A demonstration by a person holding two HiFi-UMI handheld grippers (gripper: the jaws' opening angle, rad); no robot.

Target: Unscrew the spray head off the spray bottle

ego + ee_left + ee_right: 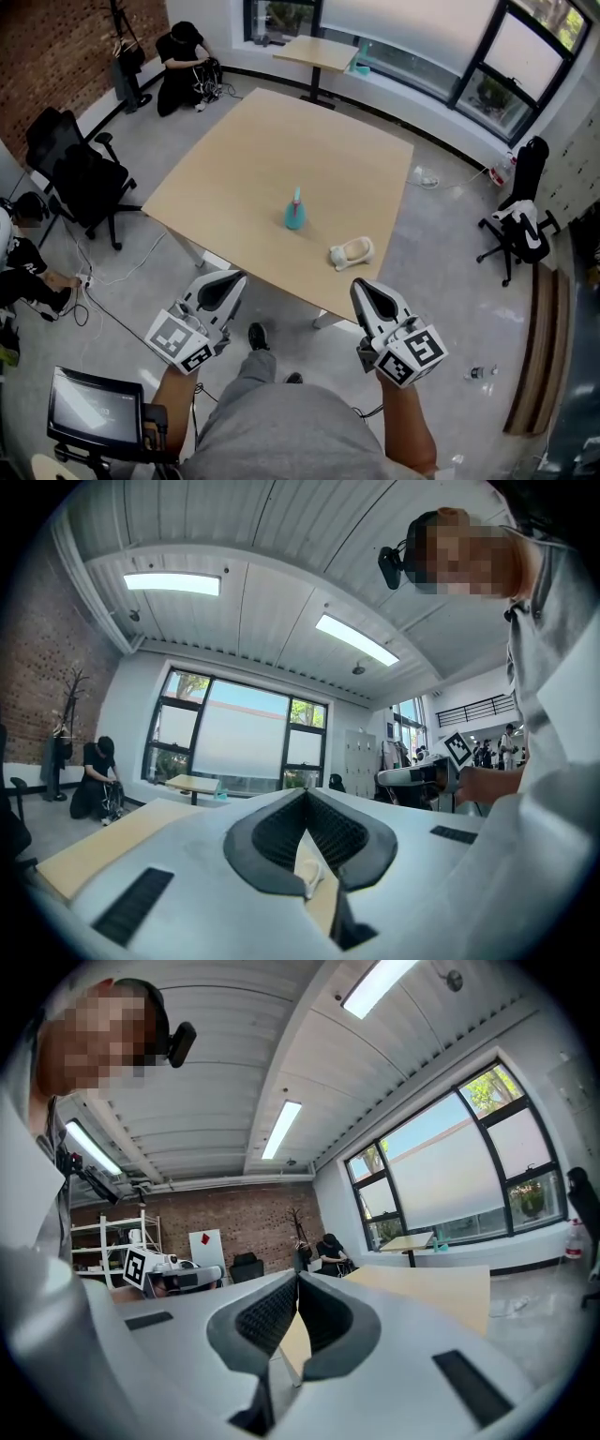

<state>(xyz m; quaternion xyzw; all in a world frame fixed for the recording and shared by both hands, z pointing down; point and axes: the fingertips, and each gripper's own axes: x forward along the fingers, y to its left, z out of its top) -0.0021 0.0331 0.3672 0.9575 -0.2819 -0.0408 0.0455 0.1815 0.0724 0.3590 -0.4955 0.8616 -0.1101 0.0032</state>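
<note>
A teal spray bottle [295, 212] with its spray head on stands upright near the middle of the light wooden table [281, 141]. Both grippers hang below the table's near edge, well short of the bottle. My left gripper [228, 280] is shut and empty, and its jaws meet at the tip in its own view [305, 793]. My right gripper [365, 288] is likewise shut with nothing in it [297, 1279]. Each gripper view looks out level across the room and shows the other gripper, the right one [422, 775] and the left one [173, 1276]. The bottle is in neither gripper view.
A cream-coloured object [352, 251] lies near the table's front right edge. Black office chairs stand at the left [80, 173] and right [520, 220]. A person [183, 66] crouches at the far left, by a small table [319, 52] at the window. A monitor [94, 403] stands at lower left.
</note>
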